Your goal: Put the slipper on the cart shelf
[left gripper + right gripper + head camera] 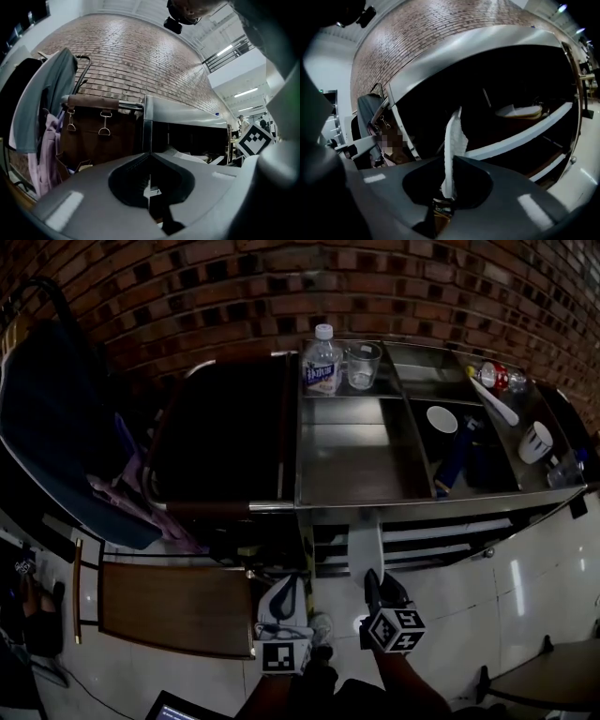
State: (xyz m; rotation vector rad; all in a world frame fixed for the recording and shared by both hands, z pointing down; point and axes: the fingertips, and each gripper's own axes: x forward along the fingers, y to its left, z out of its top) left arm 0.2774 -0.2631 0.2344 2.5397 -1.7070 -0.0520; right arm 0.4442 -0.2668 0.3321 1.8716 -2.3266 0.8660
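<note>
A white slipper stands edge-on between the jaws of my right gripper, which is shut on its lower end. In the head view the slipper rises from the right gripper in front of the steel cart's lower shelves. A shelf edge runs just behind the slipper, and a second white slipper lies on the shelf there. My left gripper hangs low beside the right one, with its jaws shut on nothing and pointed at the cart's corner post.
The cart's top tray holds a water bottle, a glass, a bowl and a cup. A brown leather bag and hanging clothes stand to the left. A wooden panel lies low on the left.
</note>
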